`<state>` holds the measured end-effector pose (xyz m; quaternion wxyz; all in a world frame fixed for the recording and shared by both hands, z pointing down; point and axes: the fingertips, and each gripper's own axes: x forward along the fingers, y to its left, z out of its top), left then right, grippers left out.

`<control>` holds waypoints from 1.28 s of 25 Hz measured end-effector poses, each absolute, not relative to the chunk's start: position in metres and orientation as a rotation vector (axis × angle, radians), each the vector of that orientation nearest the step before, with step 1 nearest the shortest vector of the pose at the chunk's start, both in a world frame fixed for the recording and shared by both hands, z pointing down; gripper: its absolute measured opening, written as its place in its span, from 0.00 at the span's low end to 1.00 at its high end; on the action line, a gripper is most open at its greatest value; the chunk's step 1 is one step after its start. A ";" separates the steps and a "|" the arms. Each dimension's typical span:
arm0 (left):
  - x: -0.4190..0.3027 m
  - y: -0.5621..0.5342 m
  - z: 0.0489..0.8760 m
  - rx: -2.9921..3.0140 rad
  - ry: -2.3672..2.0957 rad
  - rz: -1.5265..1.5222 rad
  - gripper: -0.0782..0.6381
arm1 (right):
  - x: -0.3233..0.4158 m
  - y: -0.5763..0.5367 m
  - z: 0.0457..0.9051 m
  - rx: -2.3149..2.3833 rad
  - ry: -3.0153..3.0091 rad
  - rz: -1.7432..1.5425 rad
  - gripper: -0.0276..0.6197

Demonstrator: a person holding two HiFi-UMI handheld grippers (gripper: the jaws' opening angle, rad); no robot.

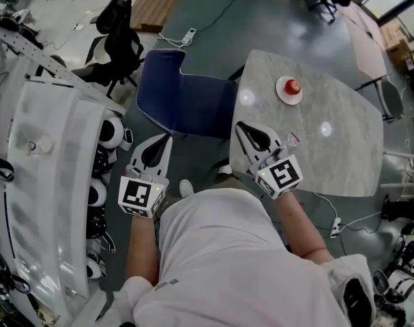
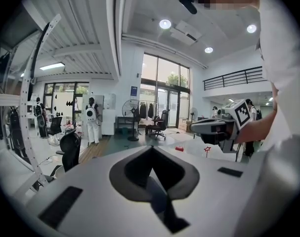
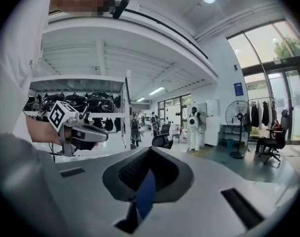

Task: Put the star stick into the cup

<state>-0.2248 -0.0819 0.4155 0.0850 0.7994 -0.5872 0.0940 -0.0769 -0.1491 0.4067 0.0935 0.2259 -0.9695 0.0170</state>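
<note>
1. The person in a white shirt [image 1: 227,264] stood at the near edge of the pale grey marbled counter [image 1: 343,148], one tool in each hand
2. Left tool [image 1: 168,137] [image 2: 150,151]: held off the counter's left side, over the floor and in front of the blue padded chair [image 1: 186,101]. Its jaws were pressed together along their length, with nothing between them
3. Right tool [image 1: 239,124] [image 3: 149,149]: held over the counter's near left corner. Its jaws were likewise fully together and empty, and it touched nothing on the counter
4. Small red star stick [image 1: 292,139] [image 2: 207,149]: on the counter just beside the right tool and apart from its jaws. In the left gripper view it appeared upright, star uppermost
5. Round white dish [image 1: 289,90]: farther back on the counter, well apart from the stick, with a small red item [image 1: 292,86] [image 2: 179,148] on it. Whether this item was the cup could not be told
6. A black office chair [image 1: 121,39] stood on the floor beyond the blue one
</note>
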 end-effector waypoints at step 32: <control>-0.237 -0.064 0.408 2.355 -1.817 0.243 0.11 | -0.147 -0.091 0.403 0.310 -2.947 0.060 0.06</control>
